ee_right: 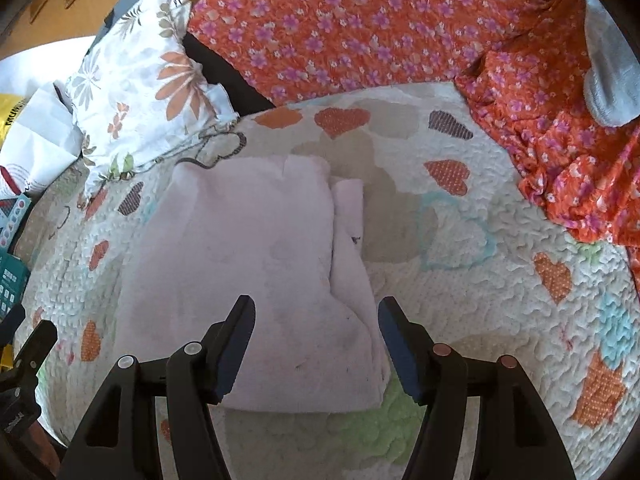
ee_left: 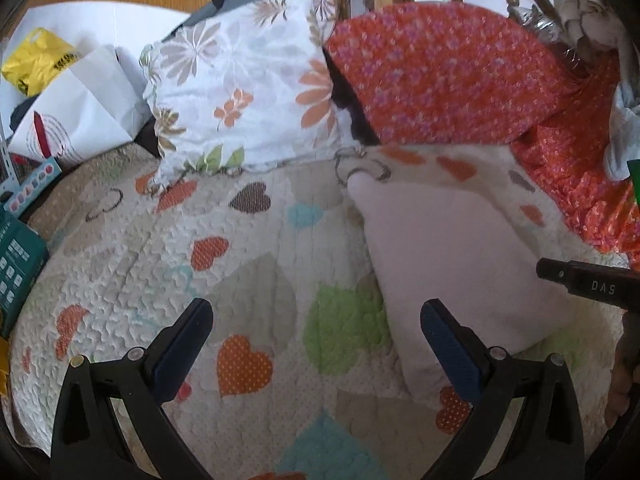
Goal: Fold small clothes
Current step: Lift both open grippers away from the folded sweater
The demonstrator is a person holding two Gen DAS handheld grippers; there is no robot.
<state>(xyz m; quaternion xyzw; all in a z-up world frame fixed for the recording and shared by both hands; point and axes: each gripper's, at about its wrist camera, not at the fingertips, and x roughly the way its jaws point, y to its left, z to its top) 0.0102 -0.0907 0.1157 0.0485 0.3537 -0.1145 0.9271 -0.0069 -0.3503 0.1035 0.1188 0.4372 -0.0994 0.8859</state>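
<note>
Right wrist view: the right gripper (ee_right: 316, 344) hangs spread and empty over the folded pink garment (ee_right: 256, 272) on the quilt (ee_right: 480, 280) — apparently released — the left gripper (ee_left: 316, 336) likewise spread beside it.

The folded garment (ee_right: 256, 264) in the middle of my right view is pale pink, plain, with a tiny dark mark near its right fold. Under it the quilt (ee_right: 500, 312) is cream, scattered with orange dotted hearts, brown hearts, pale green, beige and light blue ones. At upper left the cushion (ee_left: 244, 76) is white with orange, beige and grey flowers and green leaves. Across the top the cloth (ee_right: 360, 28) is orange-red with small purple-pink flowers. My gripper fingers (ee_right: 400, 344) are black with dark blue pads. Far left in my left view, a yellow bag (ee_left: 34, 60) and a teal box (ee_left: 18, 264)
</note>
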